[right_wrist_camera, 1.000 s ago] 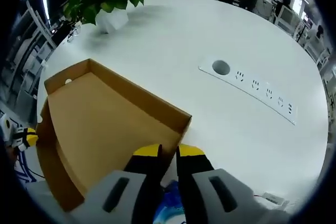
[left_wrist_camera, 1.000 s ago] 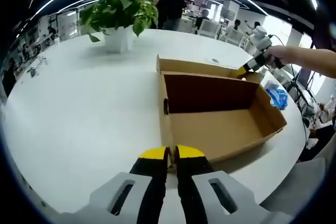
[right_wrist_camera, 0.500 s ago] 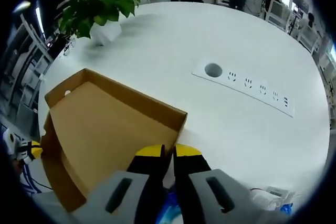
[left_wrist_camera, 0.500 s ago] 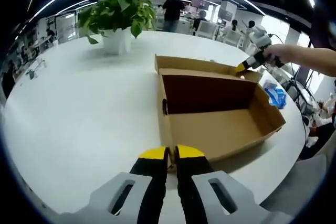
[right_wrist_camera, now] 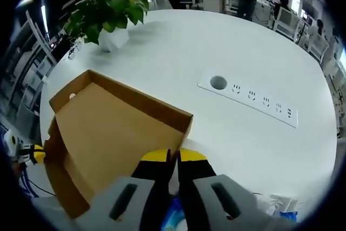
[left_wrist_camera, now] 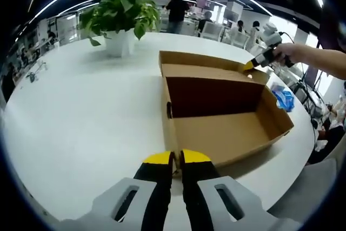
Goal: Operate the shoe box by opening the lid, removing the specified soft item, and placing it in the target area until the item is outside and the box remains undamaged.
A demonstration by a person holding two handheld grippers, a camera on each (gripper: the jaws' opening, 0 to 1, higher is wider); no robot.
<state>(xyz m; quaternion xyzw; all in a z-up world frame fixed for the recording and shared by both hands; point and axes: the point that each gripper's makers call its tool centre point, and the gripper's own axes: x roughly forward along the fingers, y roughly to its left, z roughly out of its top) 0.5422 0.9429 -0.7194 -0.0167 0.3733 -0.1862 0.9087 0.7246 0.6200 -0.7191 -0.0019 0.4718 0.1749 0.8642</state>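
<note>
**Two pinches on thin cardboard: tear risk**

My left gripper [left_wrist_camera: 176,158] is pinched narrow on the near wall of the shoe box [left_wrist_camera: 224,133]; my right gripper [right_wrist_camera: 172,157] is nipped on the raised lid [right_wrist_camera: 116,128] edge. The box interior looks empty, and a blue soft item [left_wrist_camera: 285,100] lies on the table [left_wrist_camera: 81,117] beside it. I judge that pulling my hands apart could rip the hinge or crease the wall.
</note>
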